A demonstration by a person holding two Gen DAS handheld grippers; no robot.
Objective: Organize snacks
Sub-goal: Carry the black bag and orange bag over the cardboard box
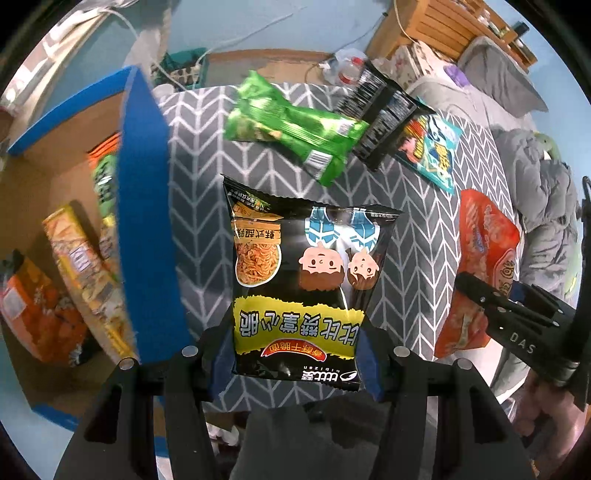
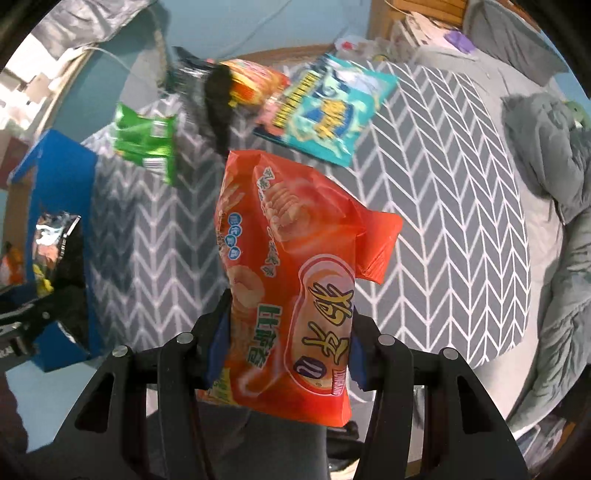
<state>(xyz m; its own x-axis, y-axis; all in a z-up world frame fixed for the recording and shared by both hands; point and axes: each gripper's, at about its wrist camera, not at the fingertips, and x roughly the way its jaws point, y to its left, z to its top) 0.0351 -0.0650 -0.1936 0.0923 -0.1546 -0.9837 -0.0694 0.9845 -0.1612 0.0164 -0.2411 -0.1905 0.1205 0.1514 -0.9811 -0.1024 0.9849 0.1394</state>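
My left gripper [image 1: 295, 354] is shut on a black snack bag [image 1: 306, 273] with a yellow label, held above the patterned cloth beside the blue box [image 1: 144, 206]. My right gripper [image 2: 286, 350] is shut on an orange snack bag [image 2: 295, 266], held above the cloth; it also shows at the right of the left wrist view [image 1: 480, 266]. A green bag [image 1: 291, 129], a black bag [image 1: 380, 114] and a teal bag [image 1: 432, 144] lie on the far part of the cloth. The blue box holds several snack packs [image 1: 81, 273].
The grey chevron cloth [image 2: 443, 221] covers the surface. A grey blanket [image 2: 546, 155] lies at the right. A wooden shelf [image 1: 454, 22] stands at the back right, and cables run along the back wall.
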